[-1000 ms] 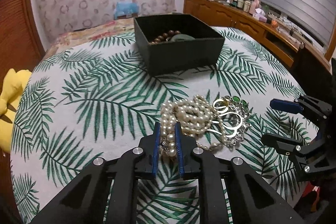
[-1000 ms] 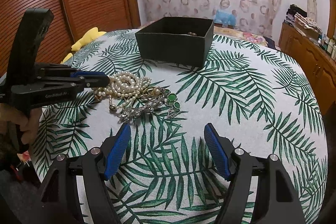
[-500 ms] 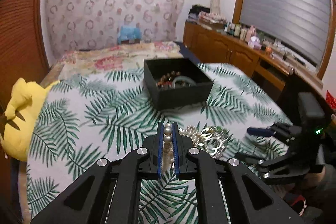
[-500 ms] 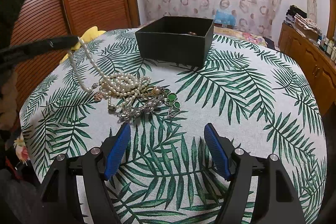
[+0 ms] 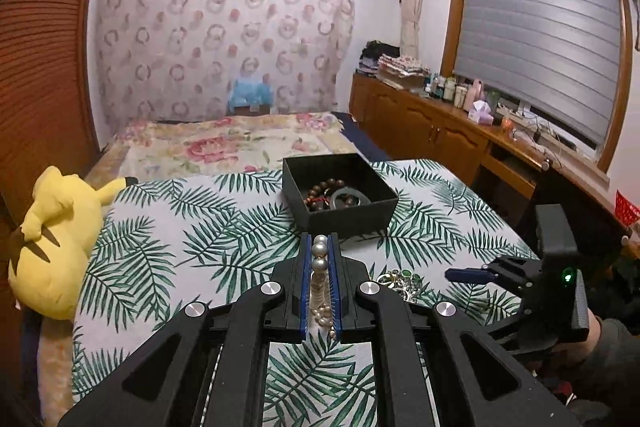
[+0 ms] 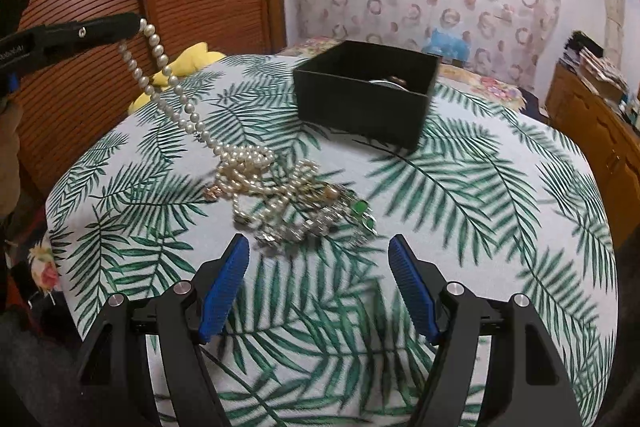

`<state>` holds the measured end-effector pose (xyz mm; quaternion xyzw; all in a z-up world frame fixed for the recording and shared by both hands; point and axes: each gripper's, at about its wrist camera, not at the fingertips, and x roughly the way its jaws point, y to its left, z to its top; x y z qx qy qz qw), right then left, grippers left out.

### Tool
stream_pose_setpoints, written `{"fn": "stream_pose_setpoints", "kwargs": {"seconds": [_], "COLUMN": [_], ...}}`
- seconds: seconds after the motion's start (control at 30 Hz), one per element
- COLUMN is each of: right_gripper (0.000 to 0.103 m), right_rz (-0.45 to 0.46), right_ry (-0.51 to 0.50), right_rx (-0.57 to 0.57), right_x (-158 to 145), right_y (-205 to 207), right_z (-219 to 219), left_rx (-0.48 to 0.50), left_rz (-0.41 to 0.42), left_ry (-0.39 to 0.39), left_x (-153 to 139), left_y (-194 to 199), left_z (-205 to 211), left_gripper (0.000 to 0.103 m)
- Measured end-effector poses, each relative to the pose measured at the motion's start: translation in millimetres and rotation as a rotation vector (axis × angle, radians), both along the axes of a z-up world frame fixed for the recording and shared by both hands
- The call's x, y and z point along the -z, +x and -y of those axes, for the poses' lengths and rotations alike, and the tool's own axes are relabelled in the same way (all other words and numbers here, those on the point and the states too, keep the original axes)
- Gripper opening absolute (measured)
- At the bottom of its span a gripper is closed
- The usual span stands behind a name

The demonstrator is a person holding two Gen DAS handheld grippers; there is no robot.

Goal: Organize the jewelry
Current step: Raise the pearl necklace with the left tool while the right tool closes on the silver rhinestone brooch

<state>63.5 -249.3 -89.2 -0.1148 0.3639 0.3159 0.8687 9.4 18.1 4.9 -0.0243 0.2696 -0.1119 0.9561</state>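
Pearl necklace point(image 5: 319, 259) pinched in left jaws, right jaws wide, empty

In the right wrist view, the black box point(image 6: 362, 99) hides nearly all its contents behind its near wall. The jewelry pile point(image 6: 288, 195) ahead of the right tongs point(image 6: 318, 283) is blurred, its pieces indistinct. The left tongs point(image 6: 136, 25) are cut off at the left edge. In the left wrist view, those tongs cover most of the pile.

Patterned curtain point(image 5: 224, 39), wooden cabinets point(image 5: 424, 127), shuttered window point(image 5: 540, 51).
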Motion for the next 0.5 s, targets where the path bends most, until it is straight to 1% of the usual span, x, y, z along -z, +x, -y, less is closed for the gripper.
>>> {"fn": "stream_pose_setpoints", "kwargs": {"seconds": [0.37, 0.4, 0.5], "right_gripper": [0.074, 0.070, 0.066], "right_rz": [-0.024, -0.024, -0.024], "right_ry": [-0.086, -0.094, -0.118], "right_rx": [-0.085, -0.088, -0.085], "right_x": [10.1, 11.3, 14.6], "right_y": [16.8, 17.5, 21.4], "right_z": [-29.8, -31.7, -34.0], "left_rx": [-0.016, -0.016, -0.012], "left_rz": [0.010, 0.008, 0.001], "left_ry": [-0.020, -0.021, -0.024], "left_x": [-1.2, -0.2, 3.2], "left_y": [-6.8, -6.6, -6.4], "left_z": [-13.6, -13.8, -12.7], "left_gripper": [0.007, 0.007, 0.007]}}
